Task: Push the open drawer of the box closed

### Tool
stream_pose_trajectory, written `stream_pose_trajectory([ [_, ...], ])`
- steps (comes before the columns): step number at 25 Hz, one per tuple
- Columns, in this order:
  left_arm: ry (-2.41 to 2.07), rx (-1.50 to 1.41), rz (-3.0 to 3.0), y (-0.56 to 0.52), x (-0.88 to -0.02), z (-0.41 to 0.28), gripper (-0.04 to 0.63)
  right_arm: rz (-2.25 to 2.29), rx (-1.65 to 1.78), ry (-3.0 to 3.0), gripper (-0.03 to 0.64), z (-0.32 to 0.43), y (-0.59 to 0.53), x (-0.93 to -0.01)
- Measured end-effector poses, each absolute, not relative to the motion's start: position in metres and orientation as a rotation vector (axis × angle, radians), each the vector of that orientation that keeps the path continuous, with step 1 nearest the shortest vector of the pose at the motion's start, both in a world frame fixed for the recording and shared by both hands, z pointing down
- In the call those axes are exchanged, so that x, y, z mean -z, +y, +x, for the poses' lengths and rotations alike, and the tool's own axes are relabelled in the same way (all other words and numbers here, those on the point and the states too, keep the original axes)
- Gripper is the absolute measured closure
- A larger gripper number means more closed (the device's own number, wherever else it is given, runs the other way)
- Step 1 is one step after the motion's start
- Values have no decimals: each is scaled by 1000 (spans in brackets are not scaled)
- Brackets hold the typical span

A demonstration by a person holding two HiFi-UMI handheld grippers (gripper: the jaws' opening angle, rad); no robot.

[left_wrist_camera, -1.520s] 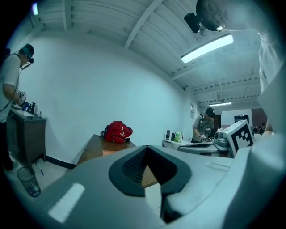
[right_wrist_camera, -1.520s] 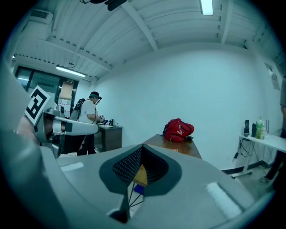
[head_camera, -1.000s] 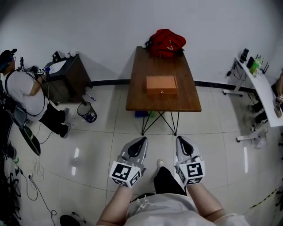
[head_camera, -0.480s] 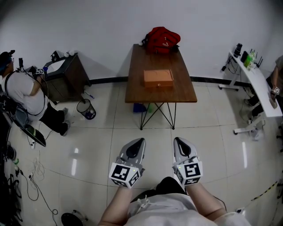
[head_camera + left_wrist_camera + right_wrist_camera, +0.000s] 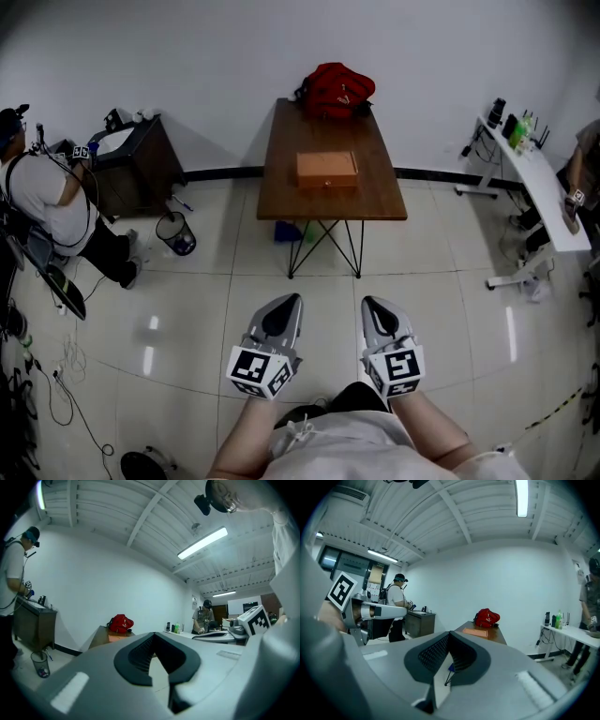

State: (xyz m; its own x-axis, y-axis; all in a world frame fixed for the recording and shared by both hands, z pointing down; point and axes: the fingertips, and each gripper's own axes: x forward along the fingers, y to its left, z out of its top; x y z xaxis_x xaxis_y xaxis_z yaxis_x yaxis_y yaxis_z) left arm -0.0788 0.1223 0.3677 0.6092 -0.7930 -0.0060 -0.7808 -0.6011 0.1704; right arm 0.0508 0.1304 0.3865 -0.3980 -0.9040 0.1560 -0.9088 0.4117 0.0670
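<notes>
Box [image 5: 327, 169] sits mid-table [image 5: 375, 202], back from the near edge, with a red bag [image 5: 336, 91] just behind it. Drawer too small to read. Open tiled floor [image 5: 187, 309] lies between table and grippers, well apart. Left gripper [image 5: 287, 302] and right gripper [image 5: 371, 304] are held low by the waist, side by side, pointing at the table. Both pairs of jaws are pressed together, gripping nothing.

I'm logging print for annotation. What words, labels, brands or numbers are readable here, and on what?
Nothing is readable.
Red backpack: small white logo, too small to read.
Left gripper and right gripper: cubes show black-and-white square patterns, no letters.
Bottles on the white side desk: labels too small to read.
</notes>
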Motion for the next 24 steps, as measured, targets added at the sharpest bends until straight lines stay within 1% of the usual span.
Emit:
stream_pose_trajectory([
  [10, -1290, 112, 2712, 131, -361, -61, 589, 1624, -33, -2513, 614, 59, 135, -376],
  [24, -1246, 94, 2759, 153, -358, -51, 589, 1599, -12, -2528, 614, 47, 159, -372],
])
